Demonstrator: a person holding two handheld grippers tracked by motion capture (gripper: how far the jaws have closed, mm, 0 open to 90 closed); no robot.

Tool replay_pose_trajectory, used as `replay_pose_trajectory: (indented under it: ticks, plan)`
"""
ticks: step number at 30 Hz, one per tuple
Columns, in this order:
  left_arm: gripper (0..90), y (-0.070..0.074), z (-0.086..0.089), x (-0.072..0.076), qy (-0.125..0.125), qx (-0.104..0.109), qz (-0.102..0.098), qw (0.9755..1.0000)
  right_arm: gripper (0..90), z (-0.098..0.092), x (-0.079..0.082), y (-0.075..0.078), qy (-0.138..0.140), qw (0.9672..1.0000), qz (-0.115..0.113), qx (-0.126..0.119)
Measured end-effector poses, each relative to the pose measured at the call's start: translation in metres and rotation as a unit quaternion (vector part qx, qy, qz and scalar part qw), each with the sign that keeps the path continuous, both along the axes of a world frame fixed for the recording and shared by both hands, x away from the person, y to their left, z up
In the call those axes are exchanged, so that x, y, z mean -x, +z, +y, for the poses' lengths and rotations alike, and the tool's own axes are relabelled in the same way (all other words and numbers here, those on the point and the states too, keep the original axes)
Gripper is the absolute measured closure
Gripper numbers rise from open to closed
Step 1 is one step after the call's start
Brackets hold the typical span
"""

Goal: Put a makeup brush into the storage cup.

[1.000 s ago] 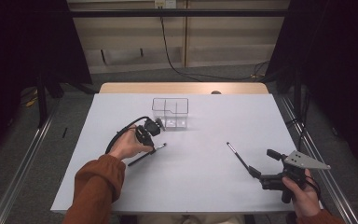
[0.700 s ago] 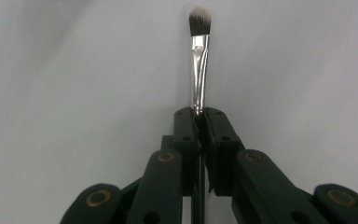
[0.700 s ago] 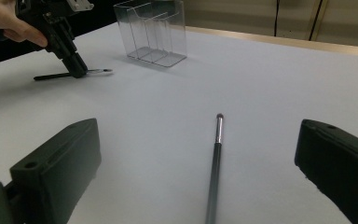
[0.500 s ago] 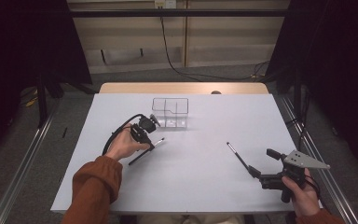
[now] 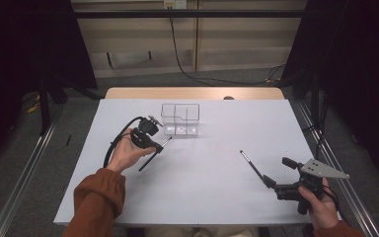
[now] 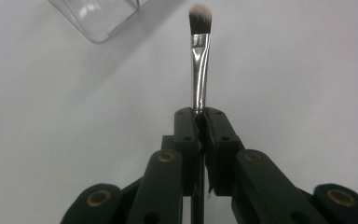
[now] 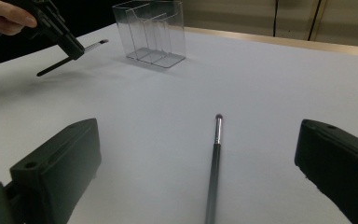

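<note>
Here the brush (image 6: 199, 60) shows pale-tipped bristles, silver ferrule, black handle.

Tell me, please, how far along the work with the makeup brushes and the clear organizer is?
Done: nothing sits in the clear organizer yet. In hand: the left gripper is shut on one makeup brush, held off the table with its bristles toward the organizer. Left: that brush has to go into a compartment, and the second brush lies on the white table before the right gripper, whose jaws stand open.
</note>
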State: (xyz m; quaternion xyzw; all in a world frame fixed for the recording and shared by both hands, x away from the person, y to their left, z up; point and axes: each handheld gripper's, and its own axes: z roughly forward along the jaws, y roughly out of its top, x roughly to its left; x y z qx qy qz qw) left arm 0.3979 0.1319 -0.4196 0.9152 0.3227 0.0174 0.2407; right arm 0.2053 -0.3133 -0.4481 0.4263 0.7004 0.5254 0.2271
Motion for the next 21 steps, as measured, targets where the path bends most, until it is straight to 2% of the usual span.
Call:
replay_pose_trajectory:
  ticks: [4, 7, 11, 15, 19, 21]
  plan:
    - [84.3, 0.004, 0.003, 0.003, 0.001, 0.017, -0.006, 0.9998, 0.0, 0.000, 0.000, 0.000, 0.000, 1.0000, 0.000, 0.001]
    - [84.4, 0.004, 0.003, 0.006, 0.000, 0.015, -0.013, 0.9998, 0.0, 0.000, 0.000, 0.000, 0.000, 1.0000, 0.000, -0.001]
    - [84.4, 0.006, 0.007, 0.009, 0.006, 0.034, -0.020, 0.9992, 0.0, 0.000, 0.000, 0.000, 0.000, 1.0000, -0.001, 0.000]
    - [84.4, 0.011, 0.011, 0.012, 0.006, 0.056, -0.042, 0.9975, 0.0, 0.000, 0.000, 0.000, 0.000, 1.0000, -0.001, 0.001]
    - [84.3, 0.018, 0.015, 0.016, 0.011, 0.089, -0.063, 0.9940, 0.0, 0.000, 0.000, 0.000, -0.001, 1.0000, 0.000, 0.001]
    - [84.4, 0.020, 0.016, 0.018, 0.013, 0.097, -0.072, 0.9926, 0.0, 0.000, 0.000, 0.000, 0.000, 1.0000, -0.001, 0.001]
